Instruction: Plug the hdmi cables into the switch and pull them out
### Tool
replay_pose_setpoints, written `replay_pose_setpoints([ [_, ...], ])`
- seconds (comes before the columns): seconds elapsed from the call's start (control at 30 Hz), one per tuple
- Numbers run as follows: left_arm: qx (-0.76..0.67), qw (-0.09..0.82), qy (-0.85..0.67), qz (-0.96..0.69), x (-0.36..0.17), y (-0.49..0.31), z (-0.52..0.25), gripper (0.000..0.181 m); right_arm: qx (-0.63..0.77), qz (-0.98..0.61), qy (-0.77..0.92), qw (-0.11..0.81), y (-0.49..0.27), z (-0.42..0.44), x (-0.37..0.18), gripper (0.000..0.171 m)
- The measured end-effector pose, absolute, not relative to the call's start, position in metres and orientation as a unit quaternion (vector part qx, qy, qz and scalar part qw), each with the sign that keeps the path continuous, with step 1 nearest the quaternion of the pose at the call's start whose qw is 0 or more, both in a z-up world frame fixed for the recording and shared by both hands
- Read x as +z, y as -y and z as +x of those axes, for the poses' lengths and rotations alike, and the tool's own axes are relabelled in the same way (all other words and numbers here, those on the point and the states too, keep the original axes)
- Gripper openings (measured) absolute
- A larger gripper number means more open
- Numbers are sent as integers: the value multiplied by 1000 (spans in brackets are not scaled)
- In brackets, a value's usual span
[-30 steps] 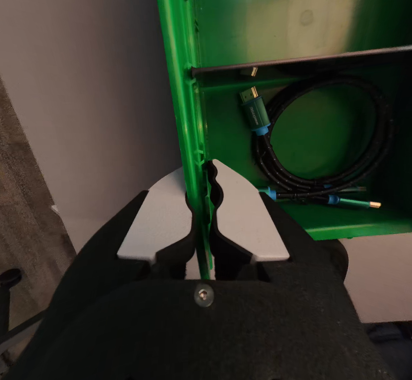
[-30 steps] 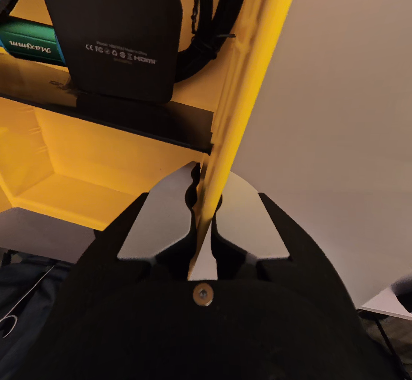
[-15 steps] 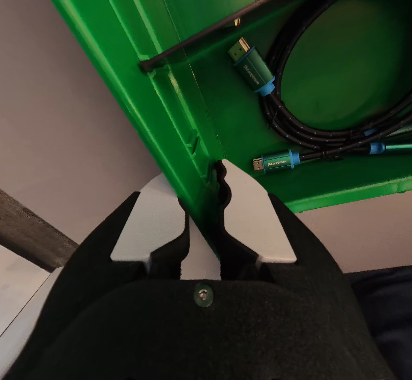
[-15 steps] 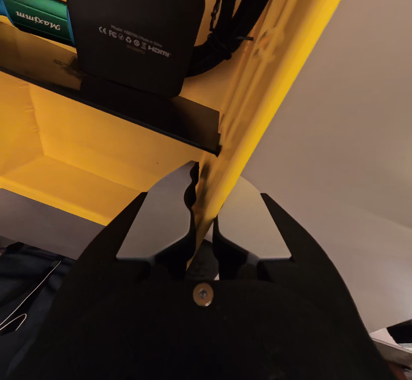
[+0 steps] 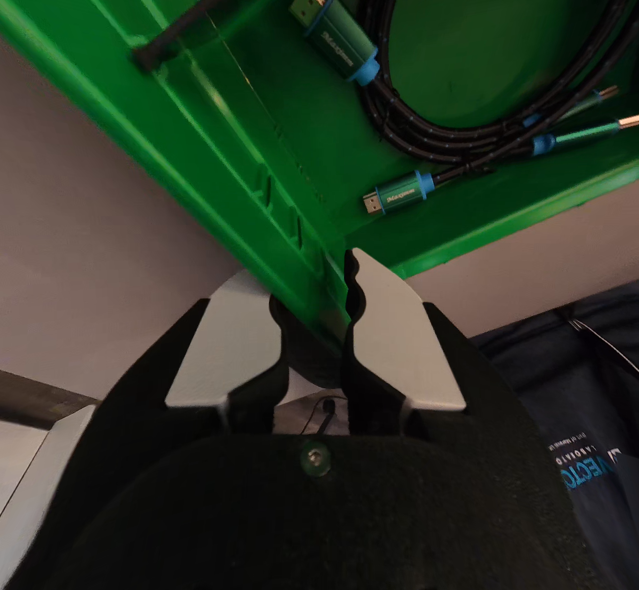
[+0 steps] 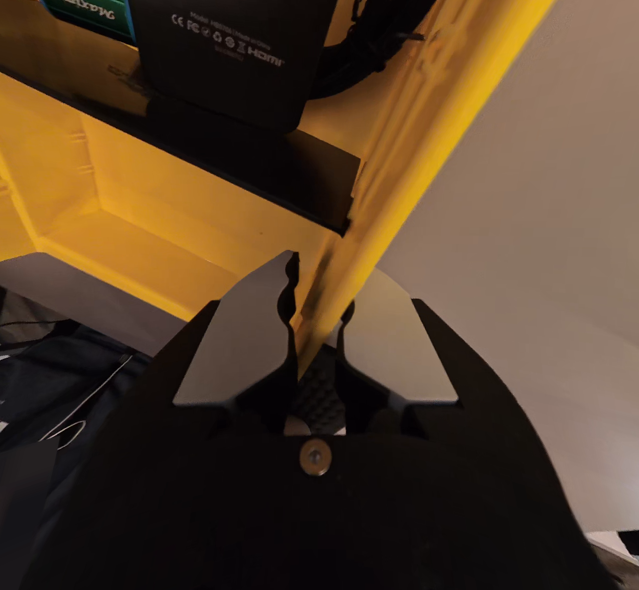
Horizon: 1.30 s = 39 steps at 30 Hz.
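- Left gripper [image 5: 313,300] is clenched on the green bin [image 5: 214,144] wall; coiled HDMI cables [image 5: 397,116] lie at one o'clock, the nearest plug [image 5: 397,193] pointing toward eight.
- Right gripper [image 6: 320,296] clamps the yellow bin [image 6: 428,96] wall; the black switch [image 6: 228,30] sits at eleven o'clock.

A plain indoor workroom, most likely a lab or office set up for recording handling tasks. Bare, light walls [image 5: 86,193] fill the background in both views, with a white tabletop [image 5: 24,452] edge at lower left. Colour-coded plastic bins, one green [image 5: 214,144] and one yellow [image 6: 166,213], each split by a black divider [image 6: 249,172], hold coiled HDMI cables [image 5: 390,113] and a black switch [image 6: 228,30]. A dark printed garment [image 5: 587,435] lies below; nothing domestic shows.
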State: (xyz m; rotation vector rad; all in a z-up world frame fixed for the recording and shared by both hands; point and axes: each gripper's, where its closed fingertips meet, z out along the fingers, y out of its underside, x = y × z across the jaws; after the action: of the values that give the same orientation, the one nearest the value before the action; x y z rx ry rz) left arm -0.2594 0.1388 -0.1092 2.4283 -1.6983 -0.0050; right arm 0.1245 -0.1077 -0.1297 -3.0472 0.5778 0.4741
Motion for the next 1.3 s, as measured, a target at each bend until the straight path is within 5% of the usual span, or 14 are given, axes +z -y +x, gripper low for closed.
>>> replay_pose_setpoints([
  [0.23, 62, -68, 573, 814, -56, -162, -257, 31, 104, -965, -201, 131, 109, 140, -67, 10],
  [0.5, 148, -435, 490, 741, 73, -212, -235, 26, -64, -800, -42, 595, 24, 85, 105, 22],
  [0.6, 162, -538, 454, 691, 114, -215, -239, 35, -117, -735, 33, 667, 6, 40, 114, 31],
  [0.8, 146, -690, 429, 564, 161, -206, -248, 30, 76, -849, 9, 522, -63, -28, 28, 33],
  [1.3, 193, -636, 467, 583, 143, -198, -240, 30, 4, -964, -108, 244, -122, -20, -93, 32],
])
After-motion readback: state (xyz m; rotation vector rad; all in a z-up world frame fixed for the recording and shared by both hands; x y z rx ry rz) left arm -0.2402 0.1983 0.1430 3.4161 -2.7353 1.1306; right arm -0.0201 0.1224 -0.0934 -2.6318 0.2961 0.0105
